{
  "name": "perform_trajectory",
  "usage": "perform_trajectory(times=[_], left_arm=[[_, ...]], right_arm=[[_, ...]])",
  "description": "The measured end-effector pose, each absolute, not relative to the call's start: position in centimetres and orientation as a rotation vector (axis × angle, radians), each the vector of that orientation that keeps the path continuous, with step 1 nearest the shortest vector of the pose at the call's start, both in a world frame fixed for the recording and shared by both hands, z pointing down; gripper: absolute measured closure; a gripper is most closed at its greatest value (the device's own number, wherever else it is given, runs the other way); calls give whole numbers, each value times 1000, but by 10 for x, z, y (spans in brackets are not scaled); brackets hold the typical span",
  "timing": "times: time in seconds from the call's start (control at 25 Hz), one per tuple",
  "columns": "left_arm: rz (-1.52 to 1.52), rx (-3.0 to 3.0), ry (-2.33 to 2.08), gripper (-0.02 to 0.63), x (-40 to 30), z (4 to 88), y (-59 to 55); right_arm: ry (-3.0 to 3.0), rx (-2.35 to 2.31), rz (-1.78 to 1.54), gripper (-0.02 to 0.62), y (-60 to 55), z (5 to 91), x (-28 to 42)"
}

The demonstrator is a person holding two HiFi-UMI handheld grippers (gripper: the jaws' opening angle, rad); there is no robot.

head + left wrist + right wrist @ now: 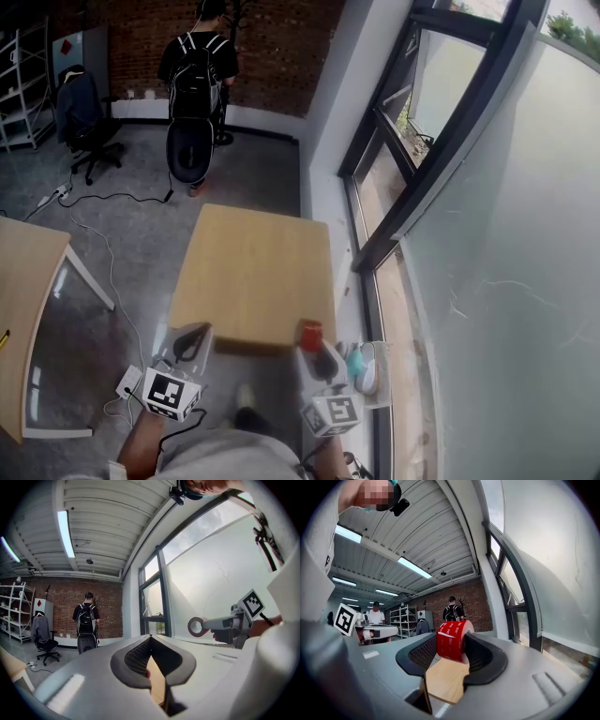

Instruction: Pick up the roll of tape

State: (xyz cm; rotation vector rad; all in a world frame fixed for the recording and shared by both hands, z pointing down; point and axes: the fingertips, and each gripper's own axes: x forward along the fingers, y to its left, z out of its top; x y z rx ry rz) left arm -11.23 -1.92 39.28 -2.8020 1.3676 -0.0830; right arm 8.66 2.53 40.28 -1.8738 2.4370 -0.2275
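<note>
The red roll of tape (310, 334) sits between the two jaws of the right gripper (453, 641), which squeeze it from both sides. It is at the near right corner of the wooden desk (253, 272), right by the edge. I cannot tell if it touches the desk. The left gripper (150, 638) is by the near left corner, its jaws pinched together with nothing in them. Far behind the desk, a person with a backpack (197, 80) stands by a brick wall.

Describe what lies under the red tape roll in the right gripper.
Below the red tape roll, held in the right gripper, the light wooden table shows. The roll's underside is covered, so whether it touches the wood cannot be told.
</note>
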Motion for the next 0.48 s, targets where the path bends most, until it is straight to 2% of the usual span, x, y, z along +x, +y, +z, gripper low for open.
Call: perform_trajectory(times=[0.48], left_arm=[[-77,-2804,1365,606,-110,392,-15]], right_arm=[[2445,-1876,-212,393,30,400,89]])
